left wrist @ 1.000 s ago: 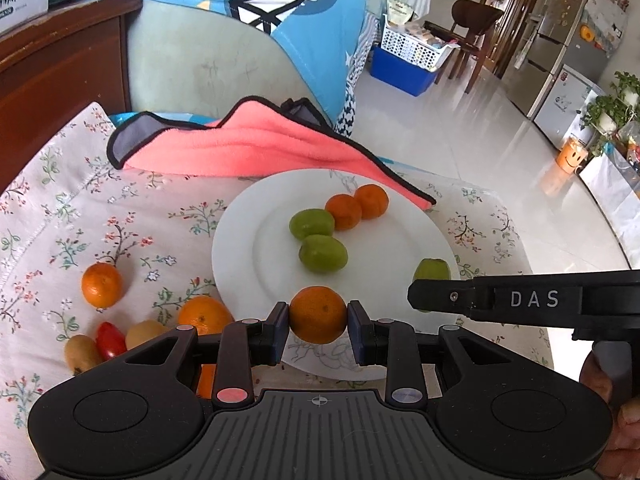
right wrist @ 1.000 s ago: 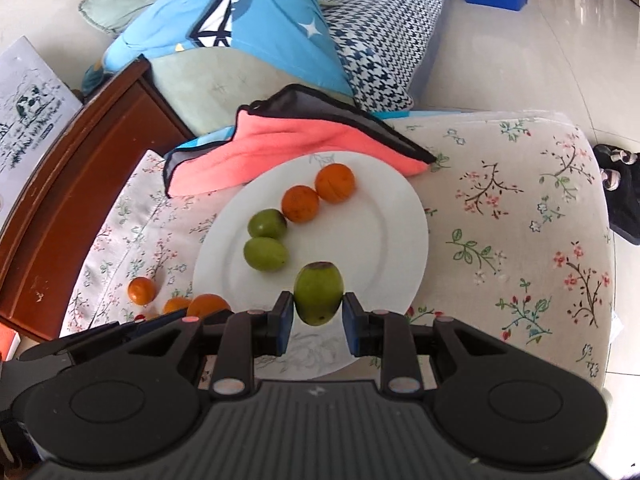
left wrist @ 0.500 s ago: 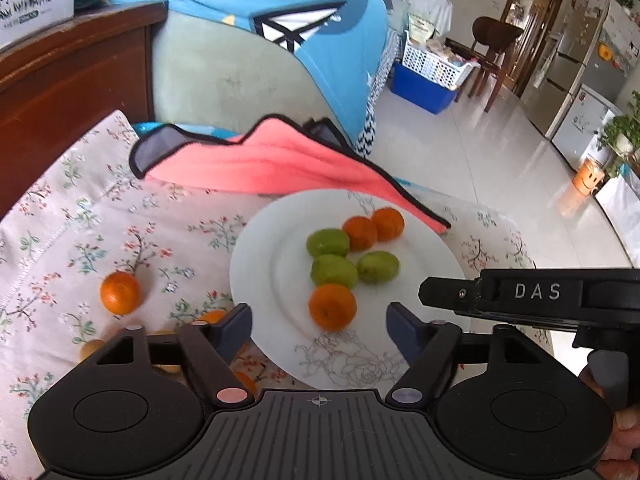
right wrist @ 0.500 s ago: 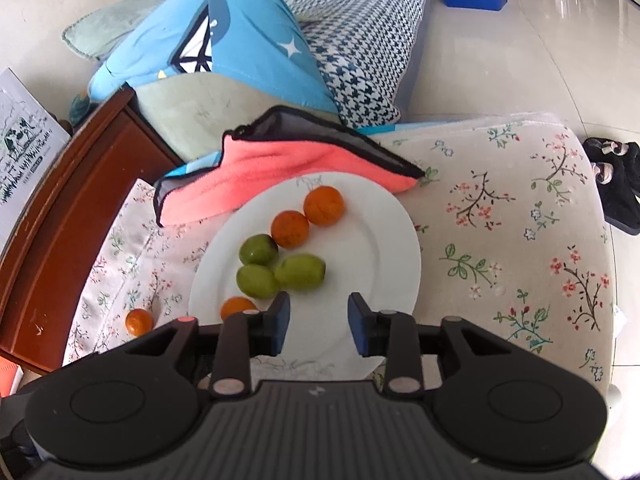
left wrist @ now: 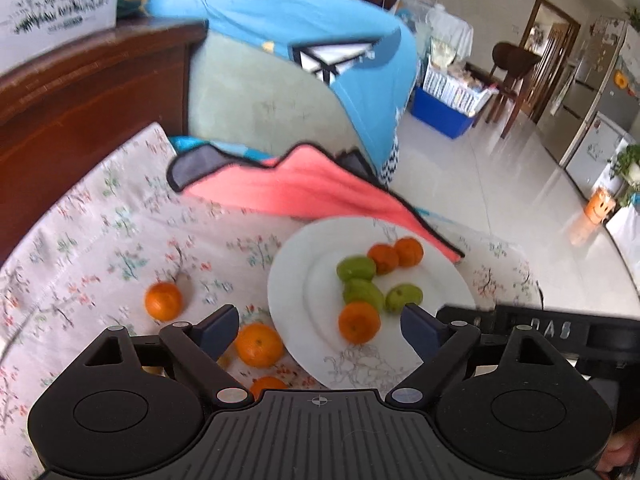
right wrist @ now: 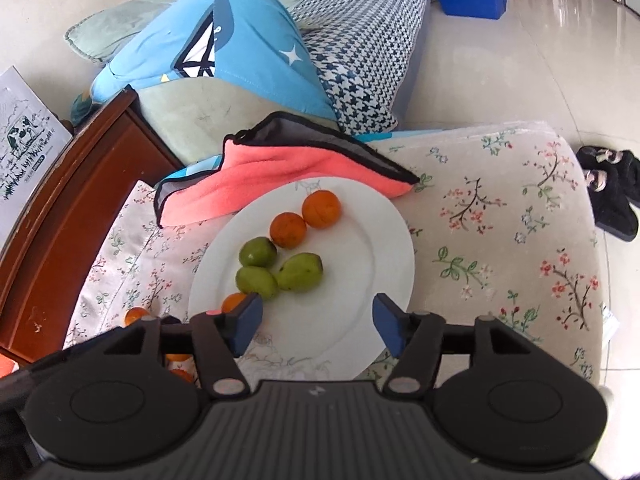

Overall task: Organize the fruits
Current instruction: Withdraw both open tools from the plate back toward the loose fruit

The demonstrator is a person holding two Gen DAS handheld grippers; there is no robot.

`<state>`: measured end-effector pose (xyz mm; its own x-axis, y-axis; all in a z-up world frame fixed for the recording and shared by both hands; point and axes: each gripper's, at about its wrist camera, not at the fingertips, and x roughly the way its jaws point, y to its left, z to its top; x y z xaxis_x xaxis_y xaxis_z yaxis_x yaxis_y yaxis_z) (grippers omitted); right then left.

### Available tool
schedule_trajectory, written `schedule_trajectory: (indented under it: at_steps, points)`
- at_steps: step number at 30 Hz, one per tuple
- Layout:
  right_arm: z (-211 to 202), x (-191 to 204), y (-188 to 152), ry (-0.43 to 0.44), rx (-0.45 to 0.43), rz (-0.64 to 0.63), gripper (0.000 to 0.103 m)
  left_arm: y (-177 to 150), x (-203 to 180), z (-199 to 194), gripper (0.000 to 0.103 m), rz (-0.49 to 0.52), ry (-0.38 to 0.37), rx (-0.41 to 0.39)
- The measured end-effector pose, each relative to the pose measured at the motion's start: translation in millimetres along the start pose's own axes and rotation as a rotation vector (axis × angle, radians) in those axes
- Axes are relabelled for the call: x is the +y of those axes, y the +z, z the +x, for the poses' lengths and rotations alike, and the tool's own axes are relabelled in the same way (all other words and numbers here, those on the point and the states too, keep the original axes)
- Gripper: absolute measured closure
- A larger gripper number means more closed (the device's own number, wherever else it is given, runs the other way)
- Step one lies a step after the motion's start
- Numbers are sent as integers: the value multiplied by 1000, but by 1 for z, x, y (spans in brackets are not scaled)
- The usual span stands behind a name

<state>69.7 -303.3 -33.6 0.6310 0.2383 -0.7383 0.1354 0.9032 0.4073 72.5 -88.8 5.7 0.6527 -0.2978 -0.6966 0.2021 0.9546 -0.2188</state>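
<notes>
Both grippers' jaws are opening with nothing between them: the left gripper [left wrist: 316,328] and right gripper [right wrist: 318,322] hang over the near edge of the white plate [right wrist: 384,220]. Six fruits lie on the plate; three oranges [left wrist: 164,301] remain on the floral cloth [left wrist: 100,240] left of it. A pink towel [right wrist: 288,176] overlaps the plate's far rim.

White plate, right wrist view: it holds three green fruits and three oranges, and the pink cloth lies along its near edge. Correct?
Not quite. The pink cloth lies along the far edge of the white plate, not the near one, as the right wrist view shows. The three green fruits and three oranges are right.
</notes>
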Motion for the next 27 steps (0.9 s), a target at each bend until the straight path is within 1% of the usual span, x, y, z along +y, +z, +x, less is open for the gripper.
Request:
schedule_trajectory:
  at_steps: [2,4,7,9,10,12,15,17,20,22,24,27]
  points:
    - [-1,1,-3,17,0,-12,36,2,4,-7,11,15,18,-29]
    - [-2,4,-6,23,-2,-39,34,3,10,-12,10,20,35,-40]
    - [-3,8,-11,41,-7,-65,31,3,19,-14,10,33,52,-20]
    - [-3,11,-13,57,2,-77,24,2,22,-14,10,64,67,-7]
    - [-2,12,-15,64,4,-81,22,1,24,-14,10,76,77,1]
    - [-4,17,-17,77,6,-105,19,2,32,-13,10,64,90,25]
    - [-7,27,-22,97,17,-161,19,5,50,-11,10,10,82,64]
    - [-10,32,-25,106,27,-178,19,7,60,-12,10,-5,96,76]
    - [-16,41,-29,112,40,-210,19,11,69,-15,10,9,131,78]
    - [-21,51,-32,100,37,-268,19,13,75,-18,10,21,150,77]
    - [-27,60,-38,80,9,-327,19,14,80,-20,10,33,153,86]
    - [-31,69,-45,87,5,-351,19,13,87,-17,10,64,154,121]
